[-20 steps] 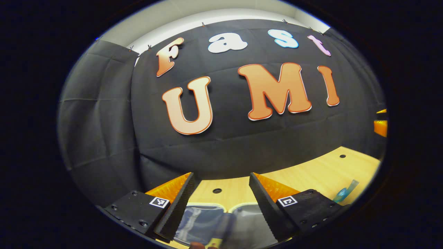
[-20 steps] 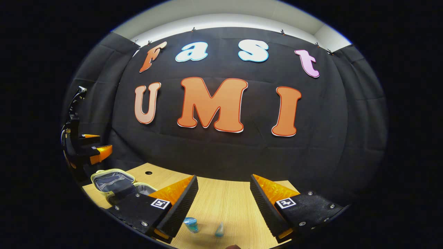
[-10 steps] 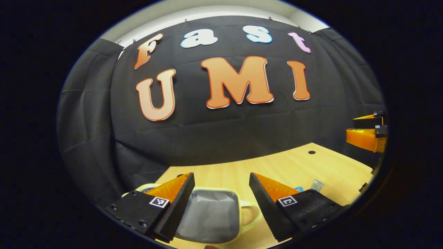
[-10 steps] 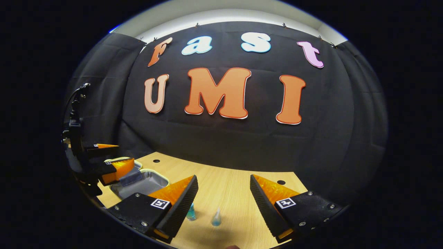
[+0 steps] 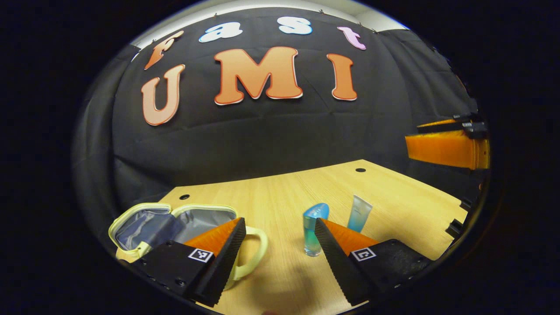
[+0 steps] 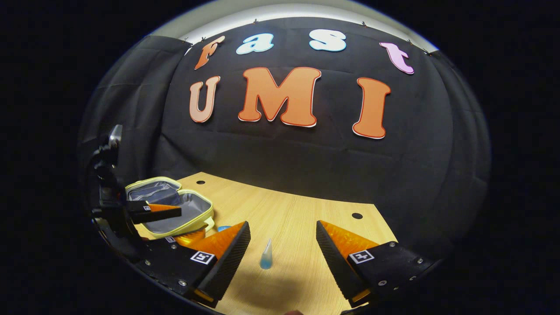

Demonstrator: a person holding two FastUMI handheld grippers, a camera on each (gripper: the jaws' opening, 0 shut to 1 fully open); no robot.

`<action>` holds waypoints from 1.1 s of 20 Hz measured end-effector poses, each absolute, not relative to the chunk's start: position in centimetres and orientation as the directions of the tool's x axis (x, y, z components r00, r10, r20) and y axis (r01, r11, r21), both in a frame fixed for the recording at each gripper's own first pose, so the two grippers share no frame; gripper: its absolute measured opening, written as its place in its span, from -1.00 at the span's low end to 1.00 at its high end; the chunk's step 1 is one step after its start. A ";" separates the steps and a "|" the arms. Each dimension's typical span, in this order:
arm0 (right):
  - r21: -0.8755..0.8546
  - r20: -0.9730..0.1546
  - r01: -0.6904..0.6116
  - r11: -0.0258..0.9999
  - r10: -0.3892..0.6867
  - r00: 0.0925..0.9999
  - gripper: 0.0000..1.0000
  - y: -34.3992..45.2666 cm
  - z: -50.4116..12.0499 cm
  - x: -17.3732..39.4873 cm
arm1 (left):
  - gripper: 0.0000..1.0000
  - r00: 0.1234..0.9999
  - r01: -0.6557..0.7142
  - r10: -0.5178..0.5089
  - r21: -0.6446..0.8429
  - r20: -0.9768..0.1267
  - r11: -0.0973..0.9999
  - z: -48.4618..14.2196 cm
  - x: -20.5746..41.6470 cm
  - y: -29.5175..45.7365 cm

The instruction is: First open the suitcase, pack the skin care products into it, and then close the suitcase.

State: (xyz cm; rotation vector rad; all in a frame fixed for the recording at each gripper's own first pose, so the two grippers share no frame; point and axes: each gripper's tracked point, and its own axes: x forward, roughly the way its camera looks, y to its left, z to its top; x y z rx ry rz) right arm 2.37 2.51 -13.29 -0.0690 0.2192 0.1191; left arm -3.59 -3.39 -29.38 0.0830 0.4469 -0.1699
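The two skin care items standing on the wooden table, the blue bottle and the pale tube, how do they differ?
In the left gripper view, the clear blue bottle with the rounded blue cap is a straight cylinder, while the pale blue squeeze tube tapers, wider at its flat top end. The bottle's colour is deeper, the tube's paler and more whitish. The bottle stands nearer the left gripper, the tube farther back. Both stand upright on the light wooden table, outside the open suitcase.

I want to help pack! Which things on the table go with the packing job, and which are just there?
For the job:
- suitcase, lying open
- blue bottle, standing
- pale tube, standing
- left gripper and right gripper, both open and holding nothing

Just there:
- wooden table
- black cloth wall
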 end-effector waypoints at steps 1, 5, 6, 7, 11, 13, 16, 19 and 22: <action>-0.061 -0.224 -0.127 0.990 0.110 0.968 0.92 2.3 -13.8 2.3 | 0.96 0.879 0.193 -0.157 0.035 -0.450 0.981 -30.6 -3.4 -4.3; -0.060 -0.244 -0.124 0.991 0.106 0.964 0.92 1.7 -16.0 2.3 | 0.97 0.851 0.214 -0.184 0.005 -0.491 0.977 -34.9 -1.9 -6.2; -0.062 -0.248 -0.126 0.990 0.107 0.963 0.92 1.5 -16.5 2.3 | 0.97 0.845 0.212 -0.188 -0.008 -0.500 0.977 -35.8 -1.5 -6.6; -0.064 -0.253 -0.124 0.990 0.104 0.962 0.92 1.4 -17.1 2.5 | 0.97 0.832 0.221 -0.206 -0.033 -0.515 0.975 -36.8 -1.2 -7.2; -0.035 -0.273 -0.128 0.991 0.113 0.955 0.92 1.3 -19.3 3.0 | 0.94 0.805 0.229 -0.227 -0.066 -0.548 0.971 -39.8 0.6 -8.9; -0.022 -0.286 -0.129 0.991 0.118 0.951 0.92 1.3 -20.5 3.3 | 0.75 0.800 0.232 -0.228 -0.065 -0.555 0.971 -40.5 1.0 -9.1; -0.002 -0.331 -0.145 0.989 0.137 0.934 0.92 1.9 -22.9 3.8 | 0.24 0.805 0.246 -0.245 -0.073 -0.541 0.967 -40.5 1.7 -9.3; -0.005 -0.361 -0.176 0.984 0.162 0.919 0.92 2.7 -25.5 4.8 | 0.00 0.814 0.236 -0.248 -0.092 -0.525 0.967 -39.8 1.6 -8.8; -0.010 -0.403 -0.221 0.975 0.198 0.893 0.92 4.0 -28.6 6.2 | -0.06 0.836 0.212 -0.234 -0.100 -0.497 0.972 -38.7 1.8 -7.9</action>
